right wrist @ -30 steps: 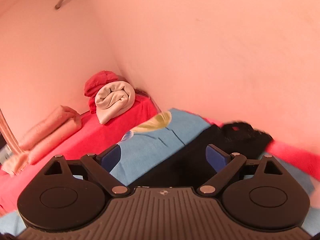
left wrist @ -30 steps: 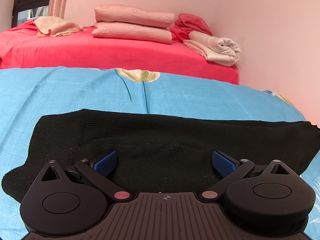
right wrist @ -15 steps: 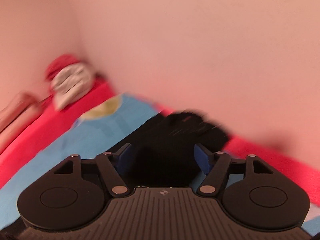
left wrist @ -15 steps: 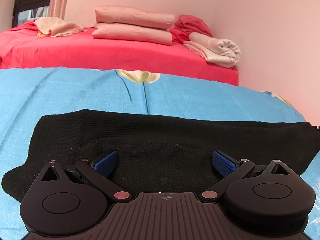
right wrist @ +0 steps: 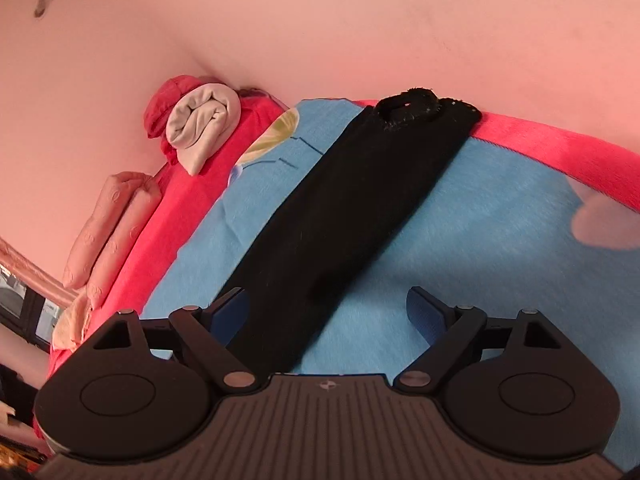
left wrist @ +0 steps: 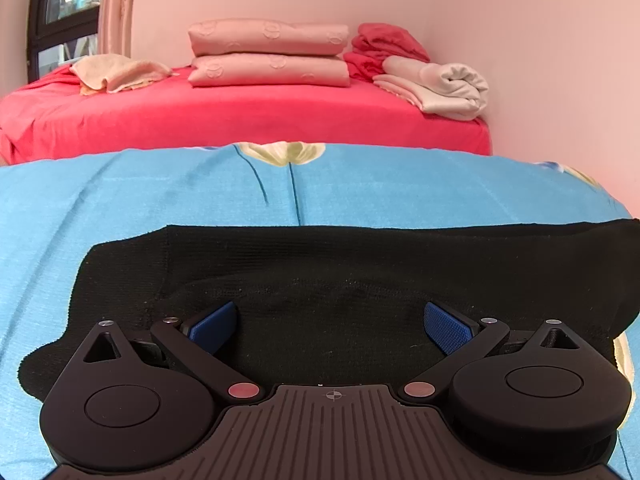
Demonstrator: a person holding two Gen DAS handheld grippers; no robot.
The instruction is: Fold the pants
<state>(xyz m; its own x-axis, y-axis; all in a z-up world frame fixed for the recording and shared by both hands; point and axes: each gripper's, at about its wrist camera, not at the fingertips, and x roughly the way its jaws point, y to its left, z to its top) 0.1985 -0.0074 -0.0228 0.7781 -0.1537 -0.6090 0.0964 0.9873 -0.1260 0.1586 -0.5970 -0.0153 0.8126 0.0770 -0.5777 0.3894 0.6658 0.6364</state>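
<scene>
Black knit pants (left wrist: 320, 276) lie flat across a blue flowered bedspread (left wrist: 120, 200). In the left wrist view they run left to right, with one end at the left. My left gripper (left wrist: 330, 326) is open and empty, low over the pants' middle. In the right wrist view the pants (right wrist: 352, 208) stretch away from me as a long strip to a rumpled end (right wrist: 412, 108) by the wall. My right gripper (right wrist: 328, 314) is open and empty above the near part of the strip, which passes by its left finger.
A red bed (left wrist: 240, 116) lies beyond the bedspread with stacked pink pillows (left wrist: 268, 54), a peach towel (left wrist: 116, 74), a rolled cream blanket (left wrist: 444, 86) and red cloth (left wrist: 384, 42). A pink wall (left wrist: 540, 60) runs close along the right. A window (left wrist: 60, 12) is at far left.
My right gripper has swung and tilted down, so the length of the pants now shows between its fingers. The left gripper has hardly moved.
</scene>
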